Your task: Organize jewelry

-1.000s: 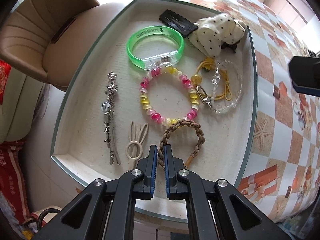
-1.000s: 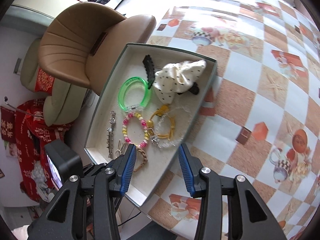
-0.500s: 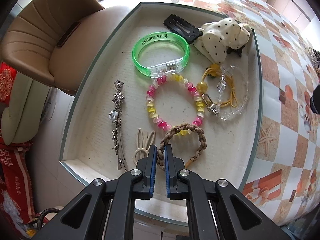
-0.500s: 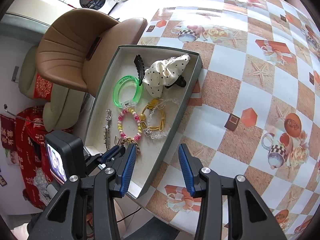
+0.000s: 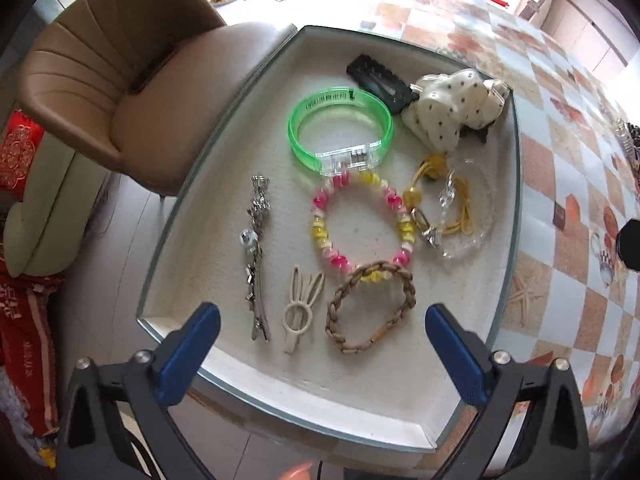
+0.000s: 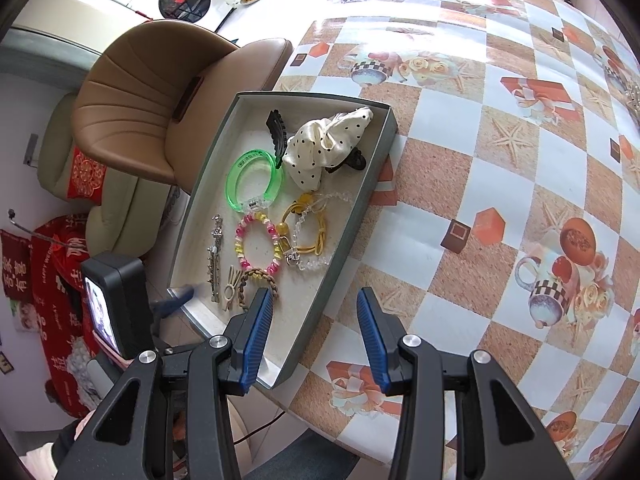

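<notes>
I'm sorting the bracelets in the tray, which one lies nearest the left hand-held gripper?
The brown braided bracelet: it lies at the tray's near end, overlapping the pink-and-yellow beaded one.

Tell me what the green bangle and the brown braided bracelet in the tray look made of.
Green bangle: looks like glossy translucent plastic; light passes through it and its clasp section is clear. Brown braided bracelet: looks like matte plaited cord, perhaps leather or faux leather; woven strands show, with one smooth tan tube segment. Exact fibre can't be told.
</notes>
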Demonstrator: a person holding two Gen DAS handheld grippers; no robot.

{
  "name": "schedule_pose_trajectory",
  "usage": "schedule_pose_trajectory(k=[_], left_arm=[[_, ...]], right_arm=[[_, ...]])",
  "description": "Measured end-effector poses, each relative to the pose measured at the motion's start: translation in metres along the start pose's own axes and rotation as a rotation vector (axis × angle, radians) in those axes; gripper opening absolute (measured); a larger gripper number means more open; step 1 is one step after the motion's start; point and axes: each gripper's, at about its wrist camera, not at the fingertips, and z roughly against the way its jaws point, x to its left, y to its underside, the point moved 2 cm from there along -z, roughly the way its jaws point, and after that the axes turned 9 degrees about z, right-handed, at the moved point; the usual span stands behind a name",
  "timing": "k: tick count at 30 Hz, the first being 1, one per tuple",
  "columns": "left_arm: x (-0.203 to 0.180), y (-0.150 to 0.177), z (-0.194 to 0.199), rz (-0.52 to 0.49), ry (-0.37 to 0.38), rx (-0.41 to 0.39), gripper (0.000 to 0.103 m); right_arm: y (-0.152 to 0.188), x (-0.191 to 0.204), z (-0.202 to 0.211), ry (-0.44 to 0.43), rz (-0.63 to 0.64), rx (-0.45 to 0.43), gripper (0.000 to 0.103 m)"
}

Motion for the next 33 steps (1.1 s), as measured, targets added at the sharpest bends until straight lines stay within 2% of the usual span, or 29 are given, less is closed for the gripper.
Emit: schedule_pose_trajectory(k=[8,9,10,16,19,23,33], left_arm=[[0.016,0.0,-0.002,0.008,-0.015,-0.011,0.103],[0.02,0.001,0.001,0.011,-0.021,-0.017,0.103],[0.023,0.001,0.004,0.014,-0.024,-0.02,0.103],[0.039,0.001,0.032,0.039,-0.029,-0.039,0.103],[0.038,0.003,0.054,0.053,-0.022,-0.055,0.103],[0.035,0.005,0.082,0.079,-0.011,-0.068,0.103],[0.051,0.004,0.125,0.139,0.02,-0.087,0.103]], right_arm=[[0.003,0.008,0.005,0.042,0.04,0.005,0.047],[0.003,0.011,0.006,0.061,0.051,0.009,0.051],[0.003,0.013,0.006,0.072,0.056,0.009,0.06],[0.002,0.037,0.017,0.16,0.144,0.002,0.081],[0.001,0.053,0.025,0.24,0.21,-0.001,0.083],[-0.001,0.07,0.039,0.304,0.269,-0.02,0.084],[-0.008,0.098,0.071,0.329,0.312,-0.059,0.084]])
